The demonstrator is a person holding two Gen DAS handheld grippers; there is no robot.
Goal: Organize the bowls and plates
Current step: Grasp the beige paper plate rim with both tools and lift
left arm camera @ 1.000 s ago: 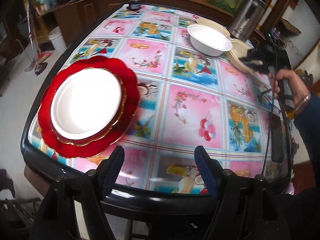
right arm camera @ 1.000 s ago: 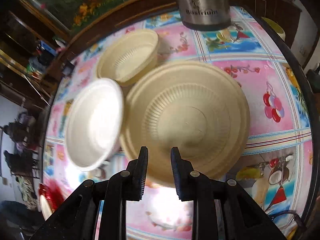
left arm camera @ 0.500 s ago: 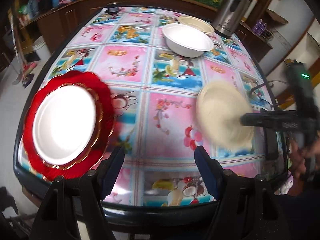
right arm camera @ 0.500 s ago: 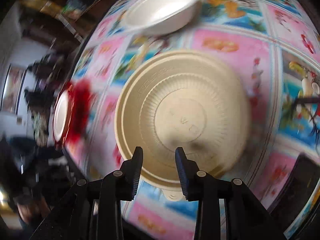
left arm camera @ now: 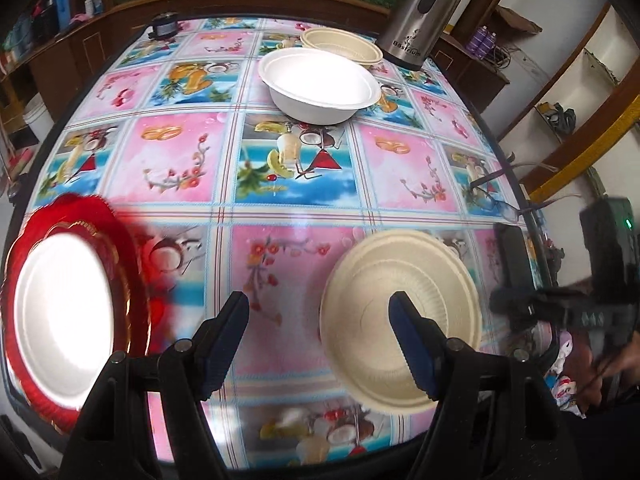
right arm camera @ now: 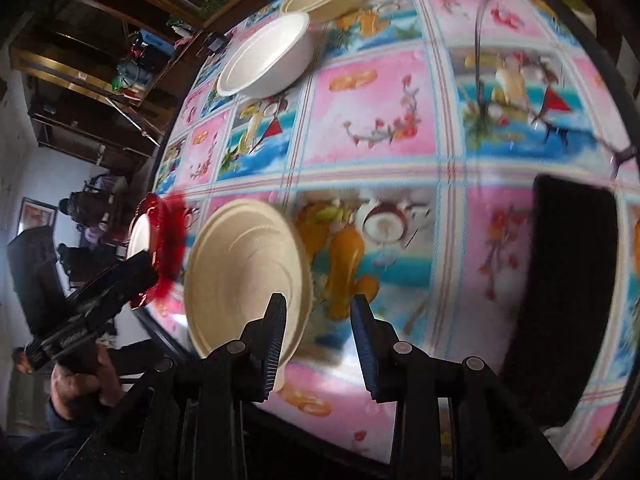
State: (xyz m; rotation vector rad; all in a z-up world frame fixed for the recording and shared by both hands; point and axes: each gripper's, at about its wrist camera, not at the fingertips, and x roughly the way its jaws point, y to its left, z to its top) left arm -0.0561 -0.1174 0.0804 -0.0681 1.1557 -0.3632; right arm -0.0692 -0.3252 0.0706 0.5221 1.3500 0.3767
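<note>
A cream plate (left arm camera: 400,316) lies on the table near the front right; in the right wrist view it (right arm camera: 244,276) sits just left of my right gripper (right arm camera: 320,336), whose jaws stand apart and empty. My left gripper (left arm camera: 320,336) is open and empty above the front edge. A white plate (left arm camera: 60,320) lies on a red scalloped plate (left arm camera: 132,280) at the front left. A white bowl (left arm camera: 320,80) and a cream bowl (left arm camera: 340,42) stand at the far side.
A steel thermos (left arm camera: 424,12) stands at the far right behind the bowls. A black phone (right arm camera: 560,292) and a pair of glasses (left arm camera: 500,196) lie by the right edge. A small dark jar (left arm camera: 162,26) is at the far left corner.
My right gripper carried the cream plate to the front right of the table, then let it go and its jaws opened. The left gripper shifted slightly right.
</note>
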